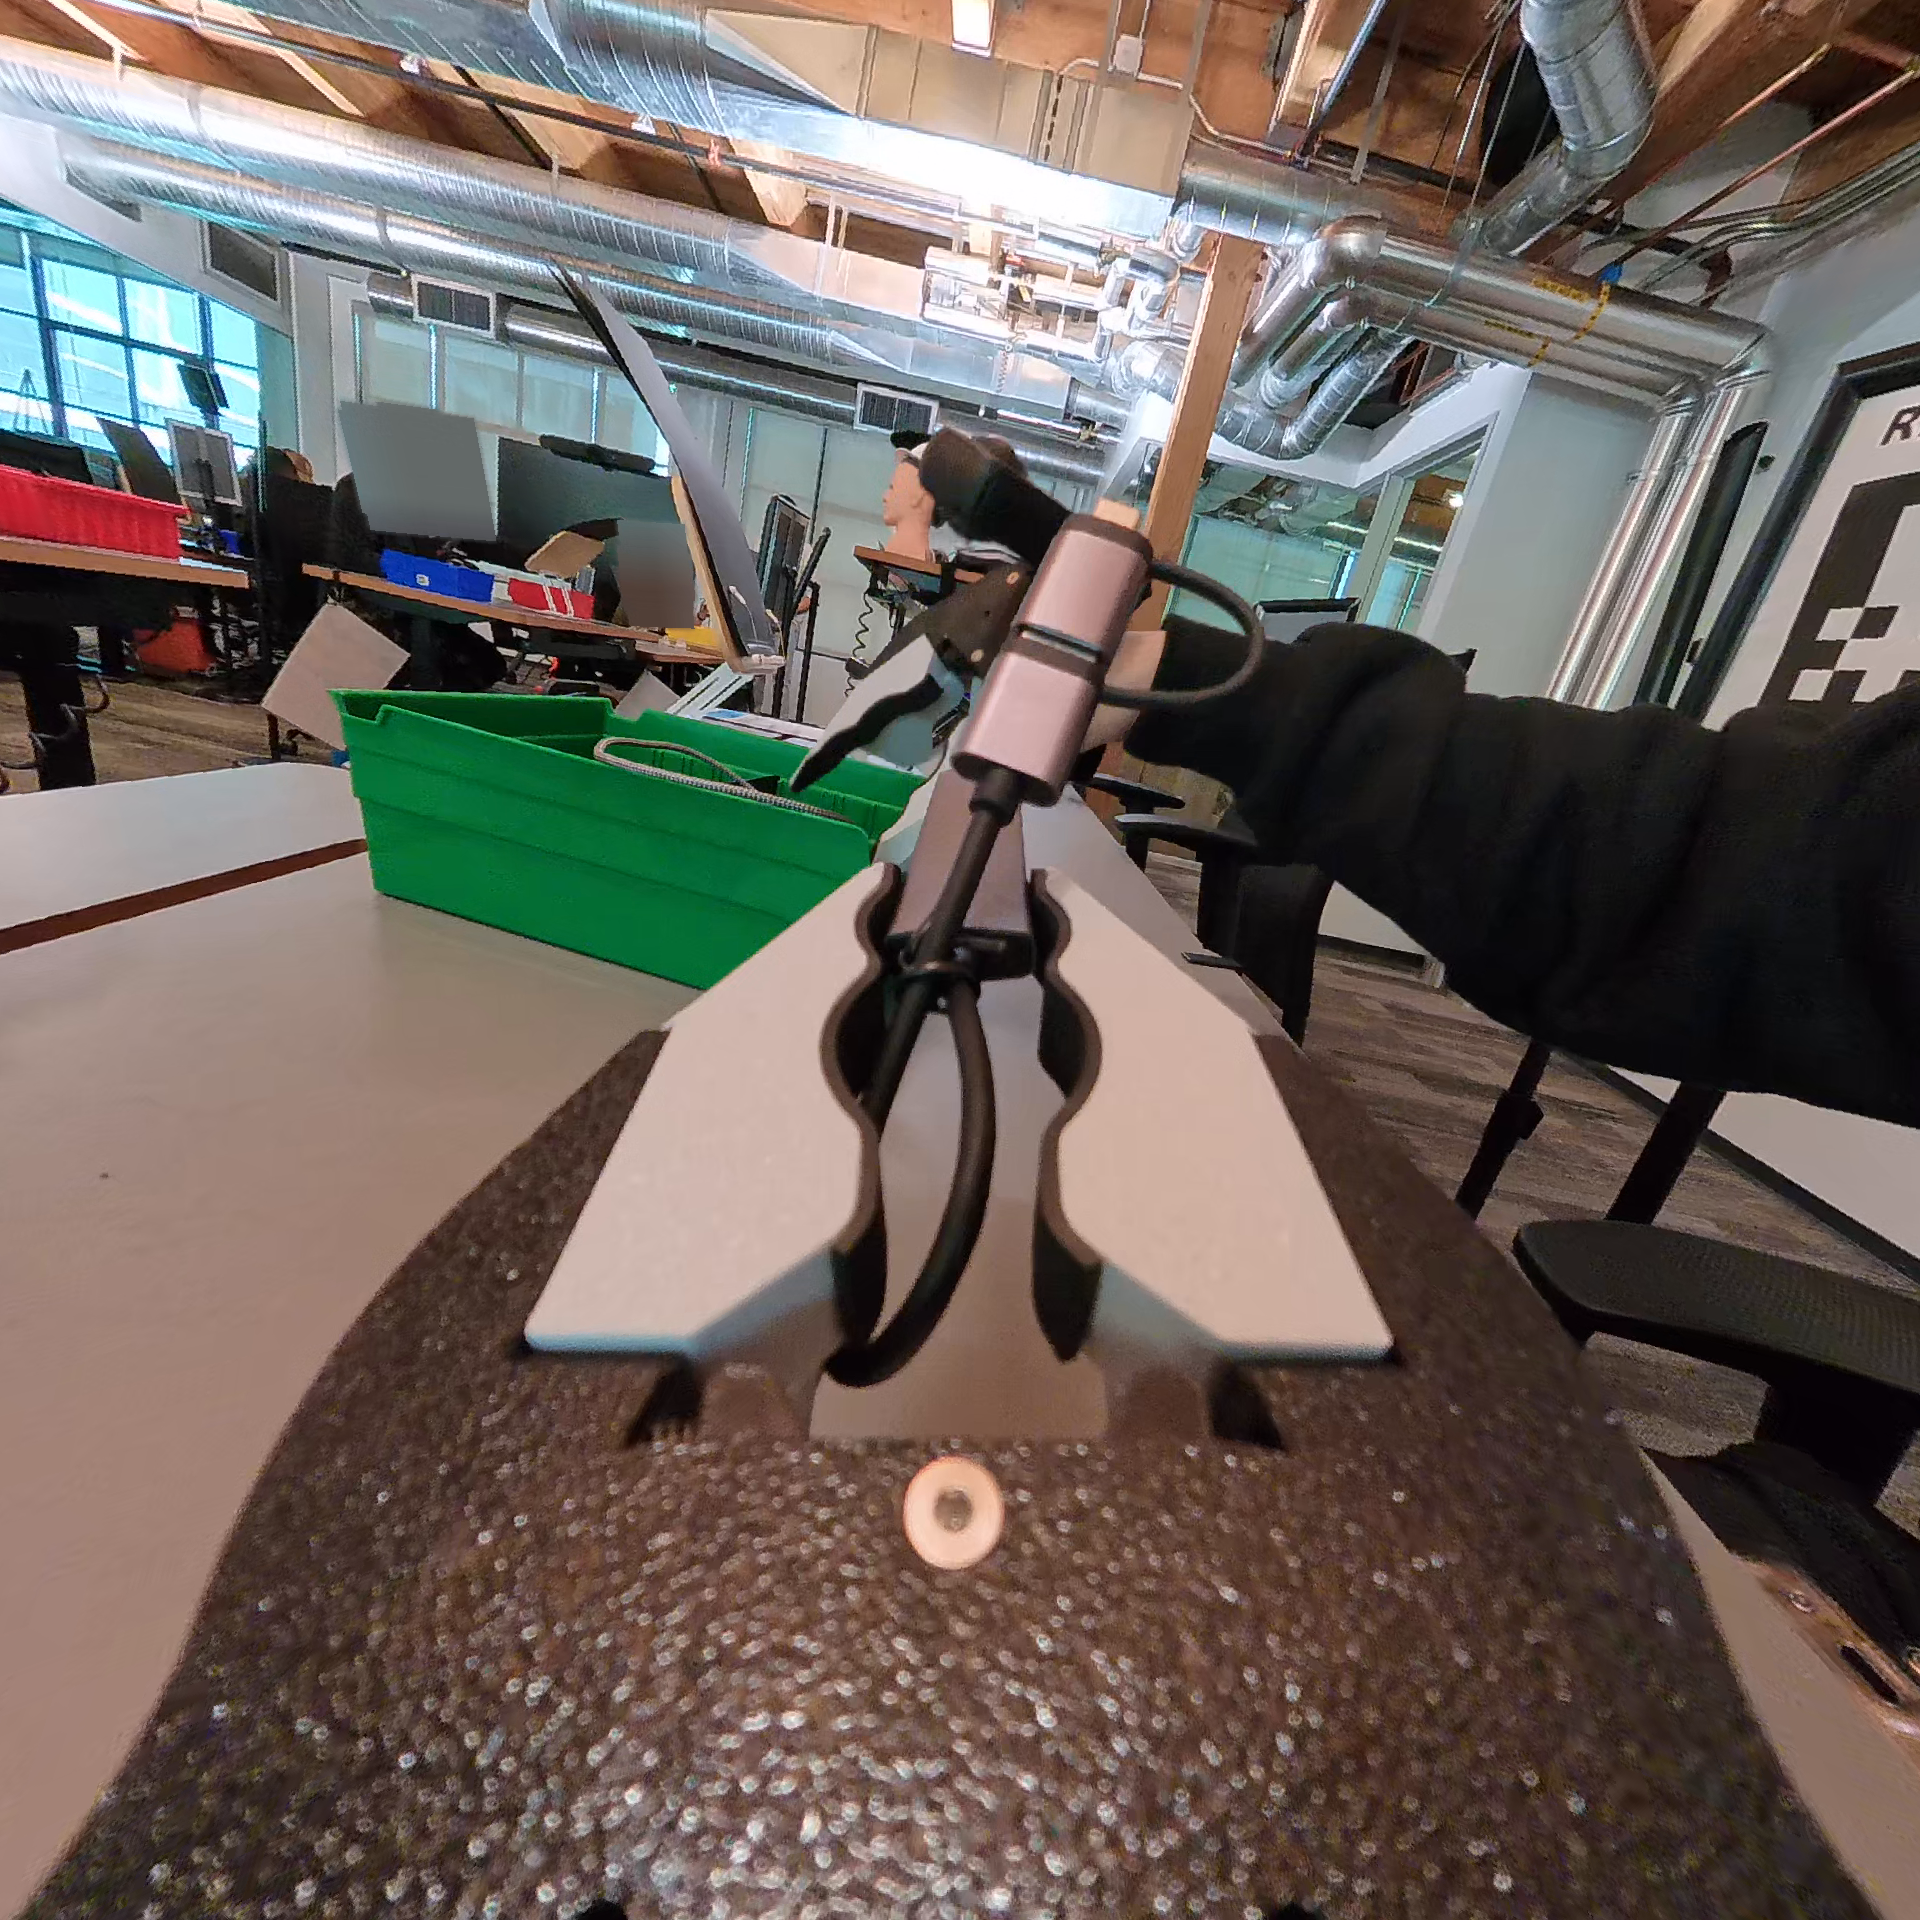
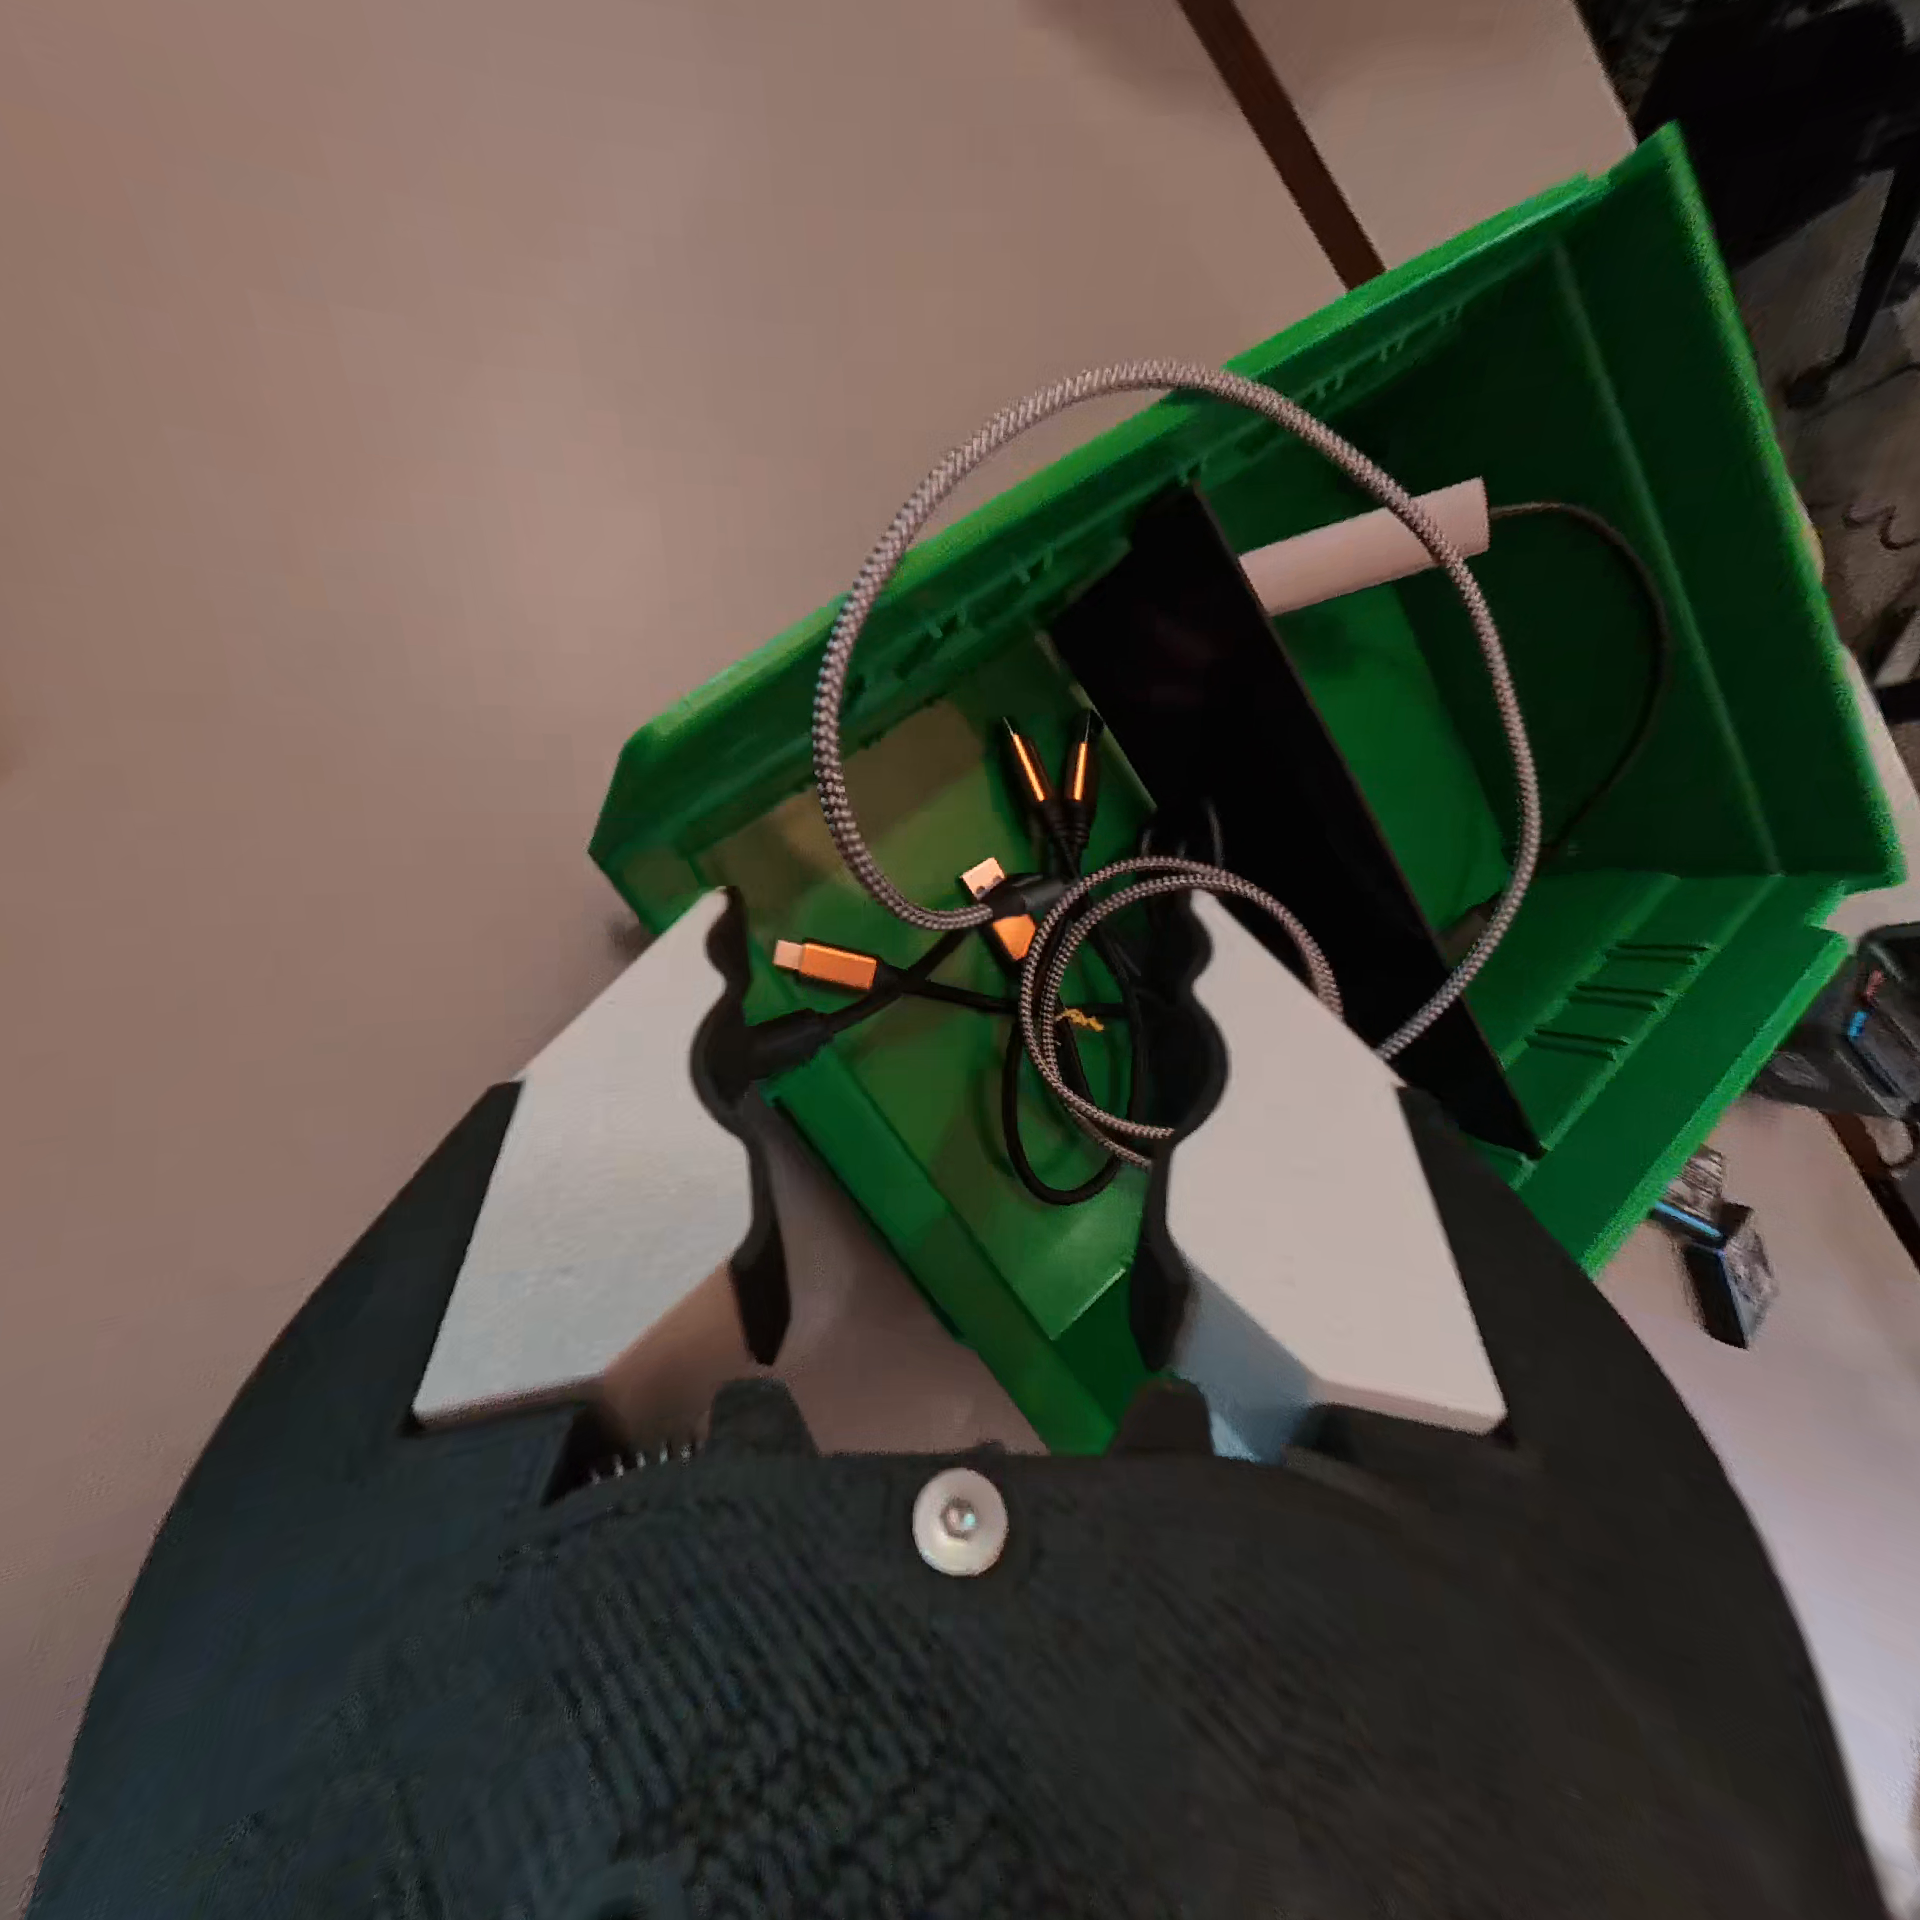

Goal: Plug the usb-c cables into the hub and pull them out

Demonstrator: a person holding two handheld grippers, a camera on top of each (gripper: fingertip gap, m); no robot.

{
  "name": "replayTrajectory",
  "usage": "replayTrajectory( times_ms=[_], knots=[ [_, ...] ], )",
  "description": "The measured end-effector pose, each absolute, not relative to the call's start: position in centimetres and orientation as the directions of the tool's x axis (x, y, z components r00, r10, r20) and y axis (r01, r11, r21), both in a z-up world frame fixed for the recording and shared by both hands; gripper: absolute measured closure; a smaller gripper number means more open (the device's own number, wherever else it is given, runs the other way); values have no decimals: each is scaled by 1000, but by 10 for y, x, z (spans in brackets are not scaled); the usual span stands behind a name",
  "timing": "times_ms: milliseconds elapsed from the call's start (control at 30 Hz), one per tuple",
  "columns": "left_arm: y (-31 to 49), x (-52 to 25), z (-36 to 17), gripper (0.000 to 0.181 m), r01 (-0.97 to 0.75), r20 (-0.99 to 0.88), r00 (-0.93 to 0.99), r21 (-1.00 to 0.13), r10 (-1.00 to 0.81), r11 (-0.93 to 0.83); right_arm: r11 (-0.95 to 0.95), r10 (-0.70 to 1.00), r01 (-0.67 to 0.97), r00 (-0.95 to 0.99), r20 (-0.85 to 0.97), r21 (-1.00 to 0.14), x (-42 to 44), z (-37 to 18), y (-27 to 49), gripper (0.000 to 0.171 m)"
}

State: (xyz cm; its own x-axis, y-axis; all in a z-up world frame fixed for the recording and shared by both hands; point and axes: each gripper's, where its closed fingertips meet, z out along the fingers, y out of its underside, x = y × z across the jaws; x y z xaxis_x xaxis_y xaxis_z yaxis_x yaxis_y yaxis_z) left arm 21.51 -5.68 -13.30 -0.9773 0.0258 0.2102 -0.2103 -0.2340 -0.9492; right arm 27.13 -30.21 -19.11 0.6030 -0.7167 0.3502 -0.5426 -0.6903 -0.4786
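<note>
In the left wrist view, our left gripper (image 1: 961,925) has its jaws clamped on the slim grey metal usb hub (image 1: 1049,665), held up above the pale tabletop (image 1: 208,1091). The hub's own short black lead (image 1: 935,1143) loops back between the jaws. We cannot tell whether any port is filled, so we judge the plugging not yet begun. A black-sleeved arm (image 1: 1507,831) reaches across behind the hub toward the green plastic bin (image 1: 582,862).

In the right wrist view, our right gripper (image 2: 961,997) hangs over that green plastic bin (image 2: 1714,623), jaws apart and holding nothing. Below lie the orange-tipped black usb-c cables (image 2: 831,961) tangled with a grey braided cable (image 2: 1143,384), whose loops cross them. A black divider panel (image 2: 1299,779) stands just beside the pile. We expect the tangle to hinder picking one plug.
</note>
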Motion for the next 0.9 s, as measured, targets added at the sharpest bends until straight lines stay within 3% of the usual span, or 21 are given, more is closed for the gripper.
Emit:
replayTrajectory(
  times_ms=[133, 200, 267, 333, 500, 633, 733, 900],
  knots=[
    [-58, 212, -132, 160, -206, 204, -978, -951, 36, -232, -602, -768, -511, 582, 268, -613, 259, -168, -293, 76],
    [-58, 210, -132, 160, -205, 199, -979, -951, 50, -231, -403, -813, -445, 576, 89, -800, 253, -139, -260, 75],
    [-59, 205, -131, 160, -199, 186, -979, -954, 78, -225, -106, -707, -377, 679, -196, -920, 230, -110, -205, 77],
    [-62, 195, -131, 160, -187, 162, -979, -958, 128, -219, 20, -534, -393, 774, -342, -920, 201, -105, -161, 84],
    [-68, 172, -134, 160, -181, 138, -962, -968, 234, -174, 20, -428, -273, 867, -255, -962, 170, -129, -98, 88],
    [-69, 166, -137, 160, -193, 144, -951, -968, 275, -159, 29, -379, -179, 908, -176, -983, 160, -129, -78, 117],
    [-71, 163, -138, 159, -198, 149, -944, -969, 294, -145, 66, -357, -208, 908, -217, -976, 160, -130, -74, 141],
    [-71, 161, -140, 160, -198, 150, -941, -971, 302, -134, 0, -354, -189, 918, -177, -982, 159, -141, -69, 148]
  ],
)
